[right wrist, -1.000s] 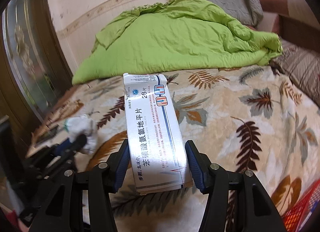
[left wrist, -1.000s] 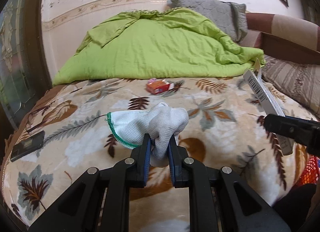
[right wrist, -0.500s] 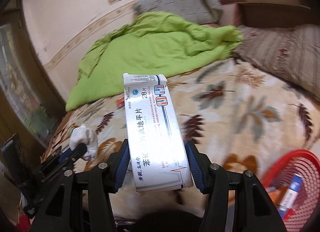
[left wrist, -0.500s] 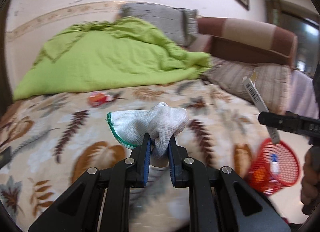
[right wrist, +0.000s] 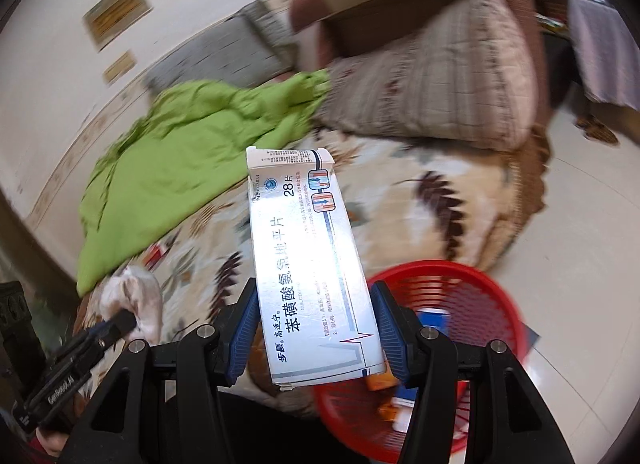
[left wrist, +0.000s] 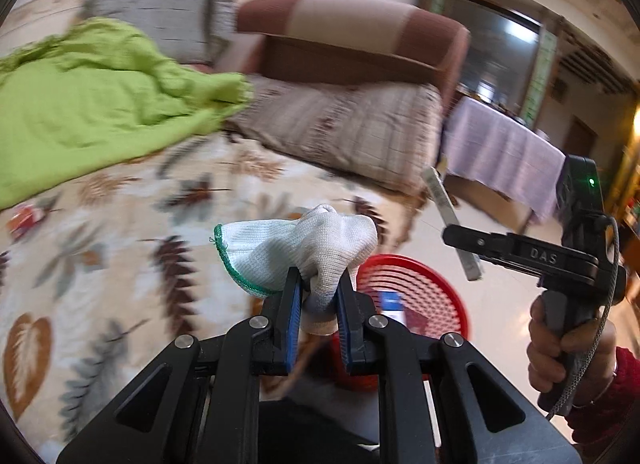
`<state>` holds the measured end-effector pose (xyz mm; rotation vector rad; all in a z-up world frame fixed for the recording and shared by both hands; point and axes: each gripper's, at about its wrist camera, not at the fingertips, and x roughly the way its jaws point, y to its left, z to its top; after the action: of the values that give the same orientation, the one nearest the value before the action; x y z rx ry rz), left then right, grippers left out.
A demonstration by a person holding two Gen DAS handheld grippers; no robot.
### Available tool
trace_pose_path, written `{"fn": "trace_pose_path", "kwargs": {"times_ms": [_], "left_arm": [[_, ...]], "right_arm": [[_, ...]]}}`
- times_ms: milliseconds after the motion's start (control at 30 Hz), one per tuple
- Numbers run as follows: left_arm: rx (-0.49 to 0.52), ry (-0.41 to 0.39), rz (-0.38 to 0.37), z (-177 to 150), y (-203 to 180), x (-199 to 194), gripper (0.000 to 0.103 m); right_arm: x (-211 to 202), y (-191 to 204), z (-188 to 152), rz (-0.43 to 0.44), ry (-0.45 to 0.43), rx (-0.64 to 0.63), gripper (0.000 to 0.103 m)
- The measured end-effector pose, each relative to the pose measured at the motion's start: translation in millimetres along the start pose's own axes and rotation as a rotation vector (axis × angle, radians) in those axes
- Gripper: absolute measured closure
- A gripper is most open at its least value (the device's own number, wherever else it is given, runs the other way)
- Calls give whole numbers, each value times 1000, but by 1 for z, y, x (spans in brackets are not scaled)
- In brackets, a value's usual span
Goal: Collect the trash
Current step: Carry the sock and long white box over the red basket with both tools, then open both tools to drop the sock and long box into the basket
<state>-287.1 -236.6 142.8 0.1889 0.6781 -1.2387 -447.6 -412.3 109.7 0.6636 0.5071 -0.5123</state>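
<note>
Carrying both finds binward: left gripper pinches the white glove, right gripper clamps the medicine box. Red basket waits at four o'clock; next, hover over it and release.

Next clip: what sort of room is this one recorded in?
Most likely a bedroom in a home. A bed under a leaf-print blanket carries a rumpled green quilt and pillows; a framed picture hangs on the wall, and a red trash basket stands on the tiled floor beside it.
</note>
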Motion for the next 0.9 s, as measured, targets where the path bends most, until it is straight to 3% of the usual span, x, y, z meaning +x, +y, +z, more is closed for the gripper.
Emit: {"fn": "trace_pose_path", "kwargs": {"times_ms": [133,333,900], "left_arm": [[52,37,-68,5,-35,24,88],[82,83,-111,4,-63,50,88],[136,149,-73,-5,-76,82,88]], "right_arm": [[-16,-23,3,-28,-18,41,44],[-26,-50,-1,-48,-20,97,43],[-17,-75,-11,-29,10,155,43]]}}
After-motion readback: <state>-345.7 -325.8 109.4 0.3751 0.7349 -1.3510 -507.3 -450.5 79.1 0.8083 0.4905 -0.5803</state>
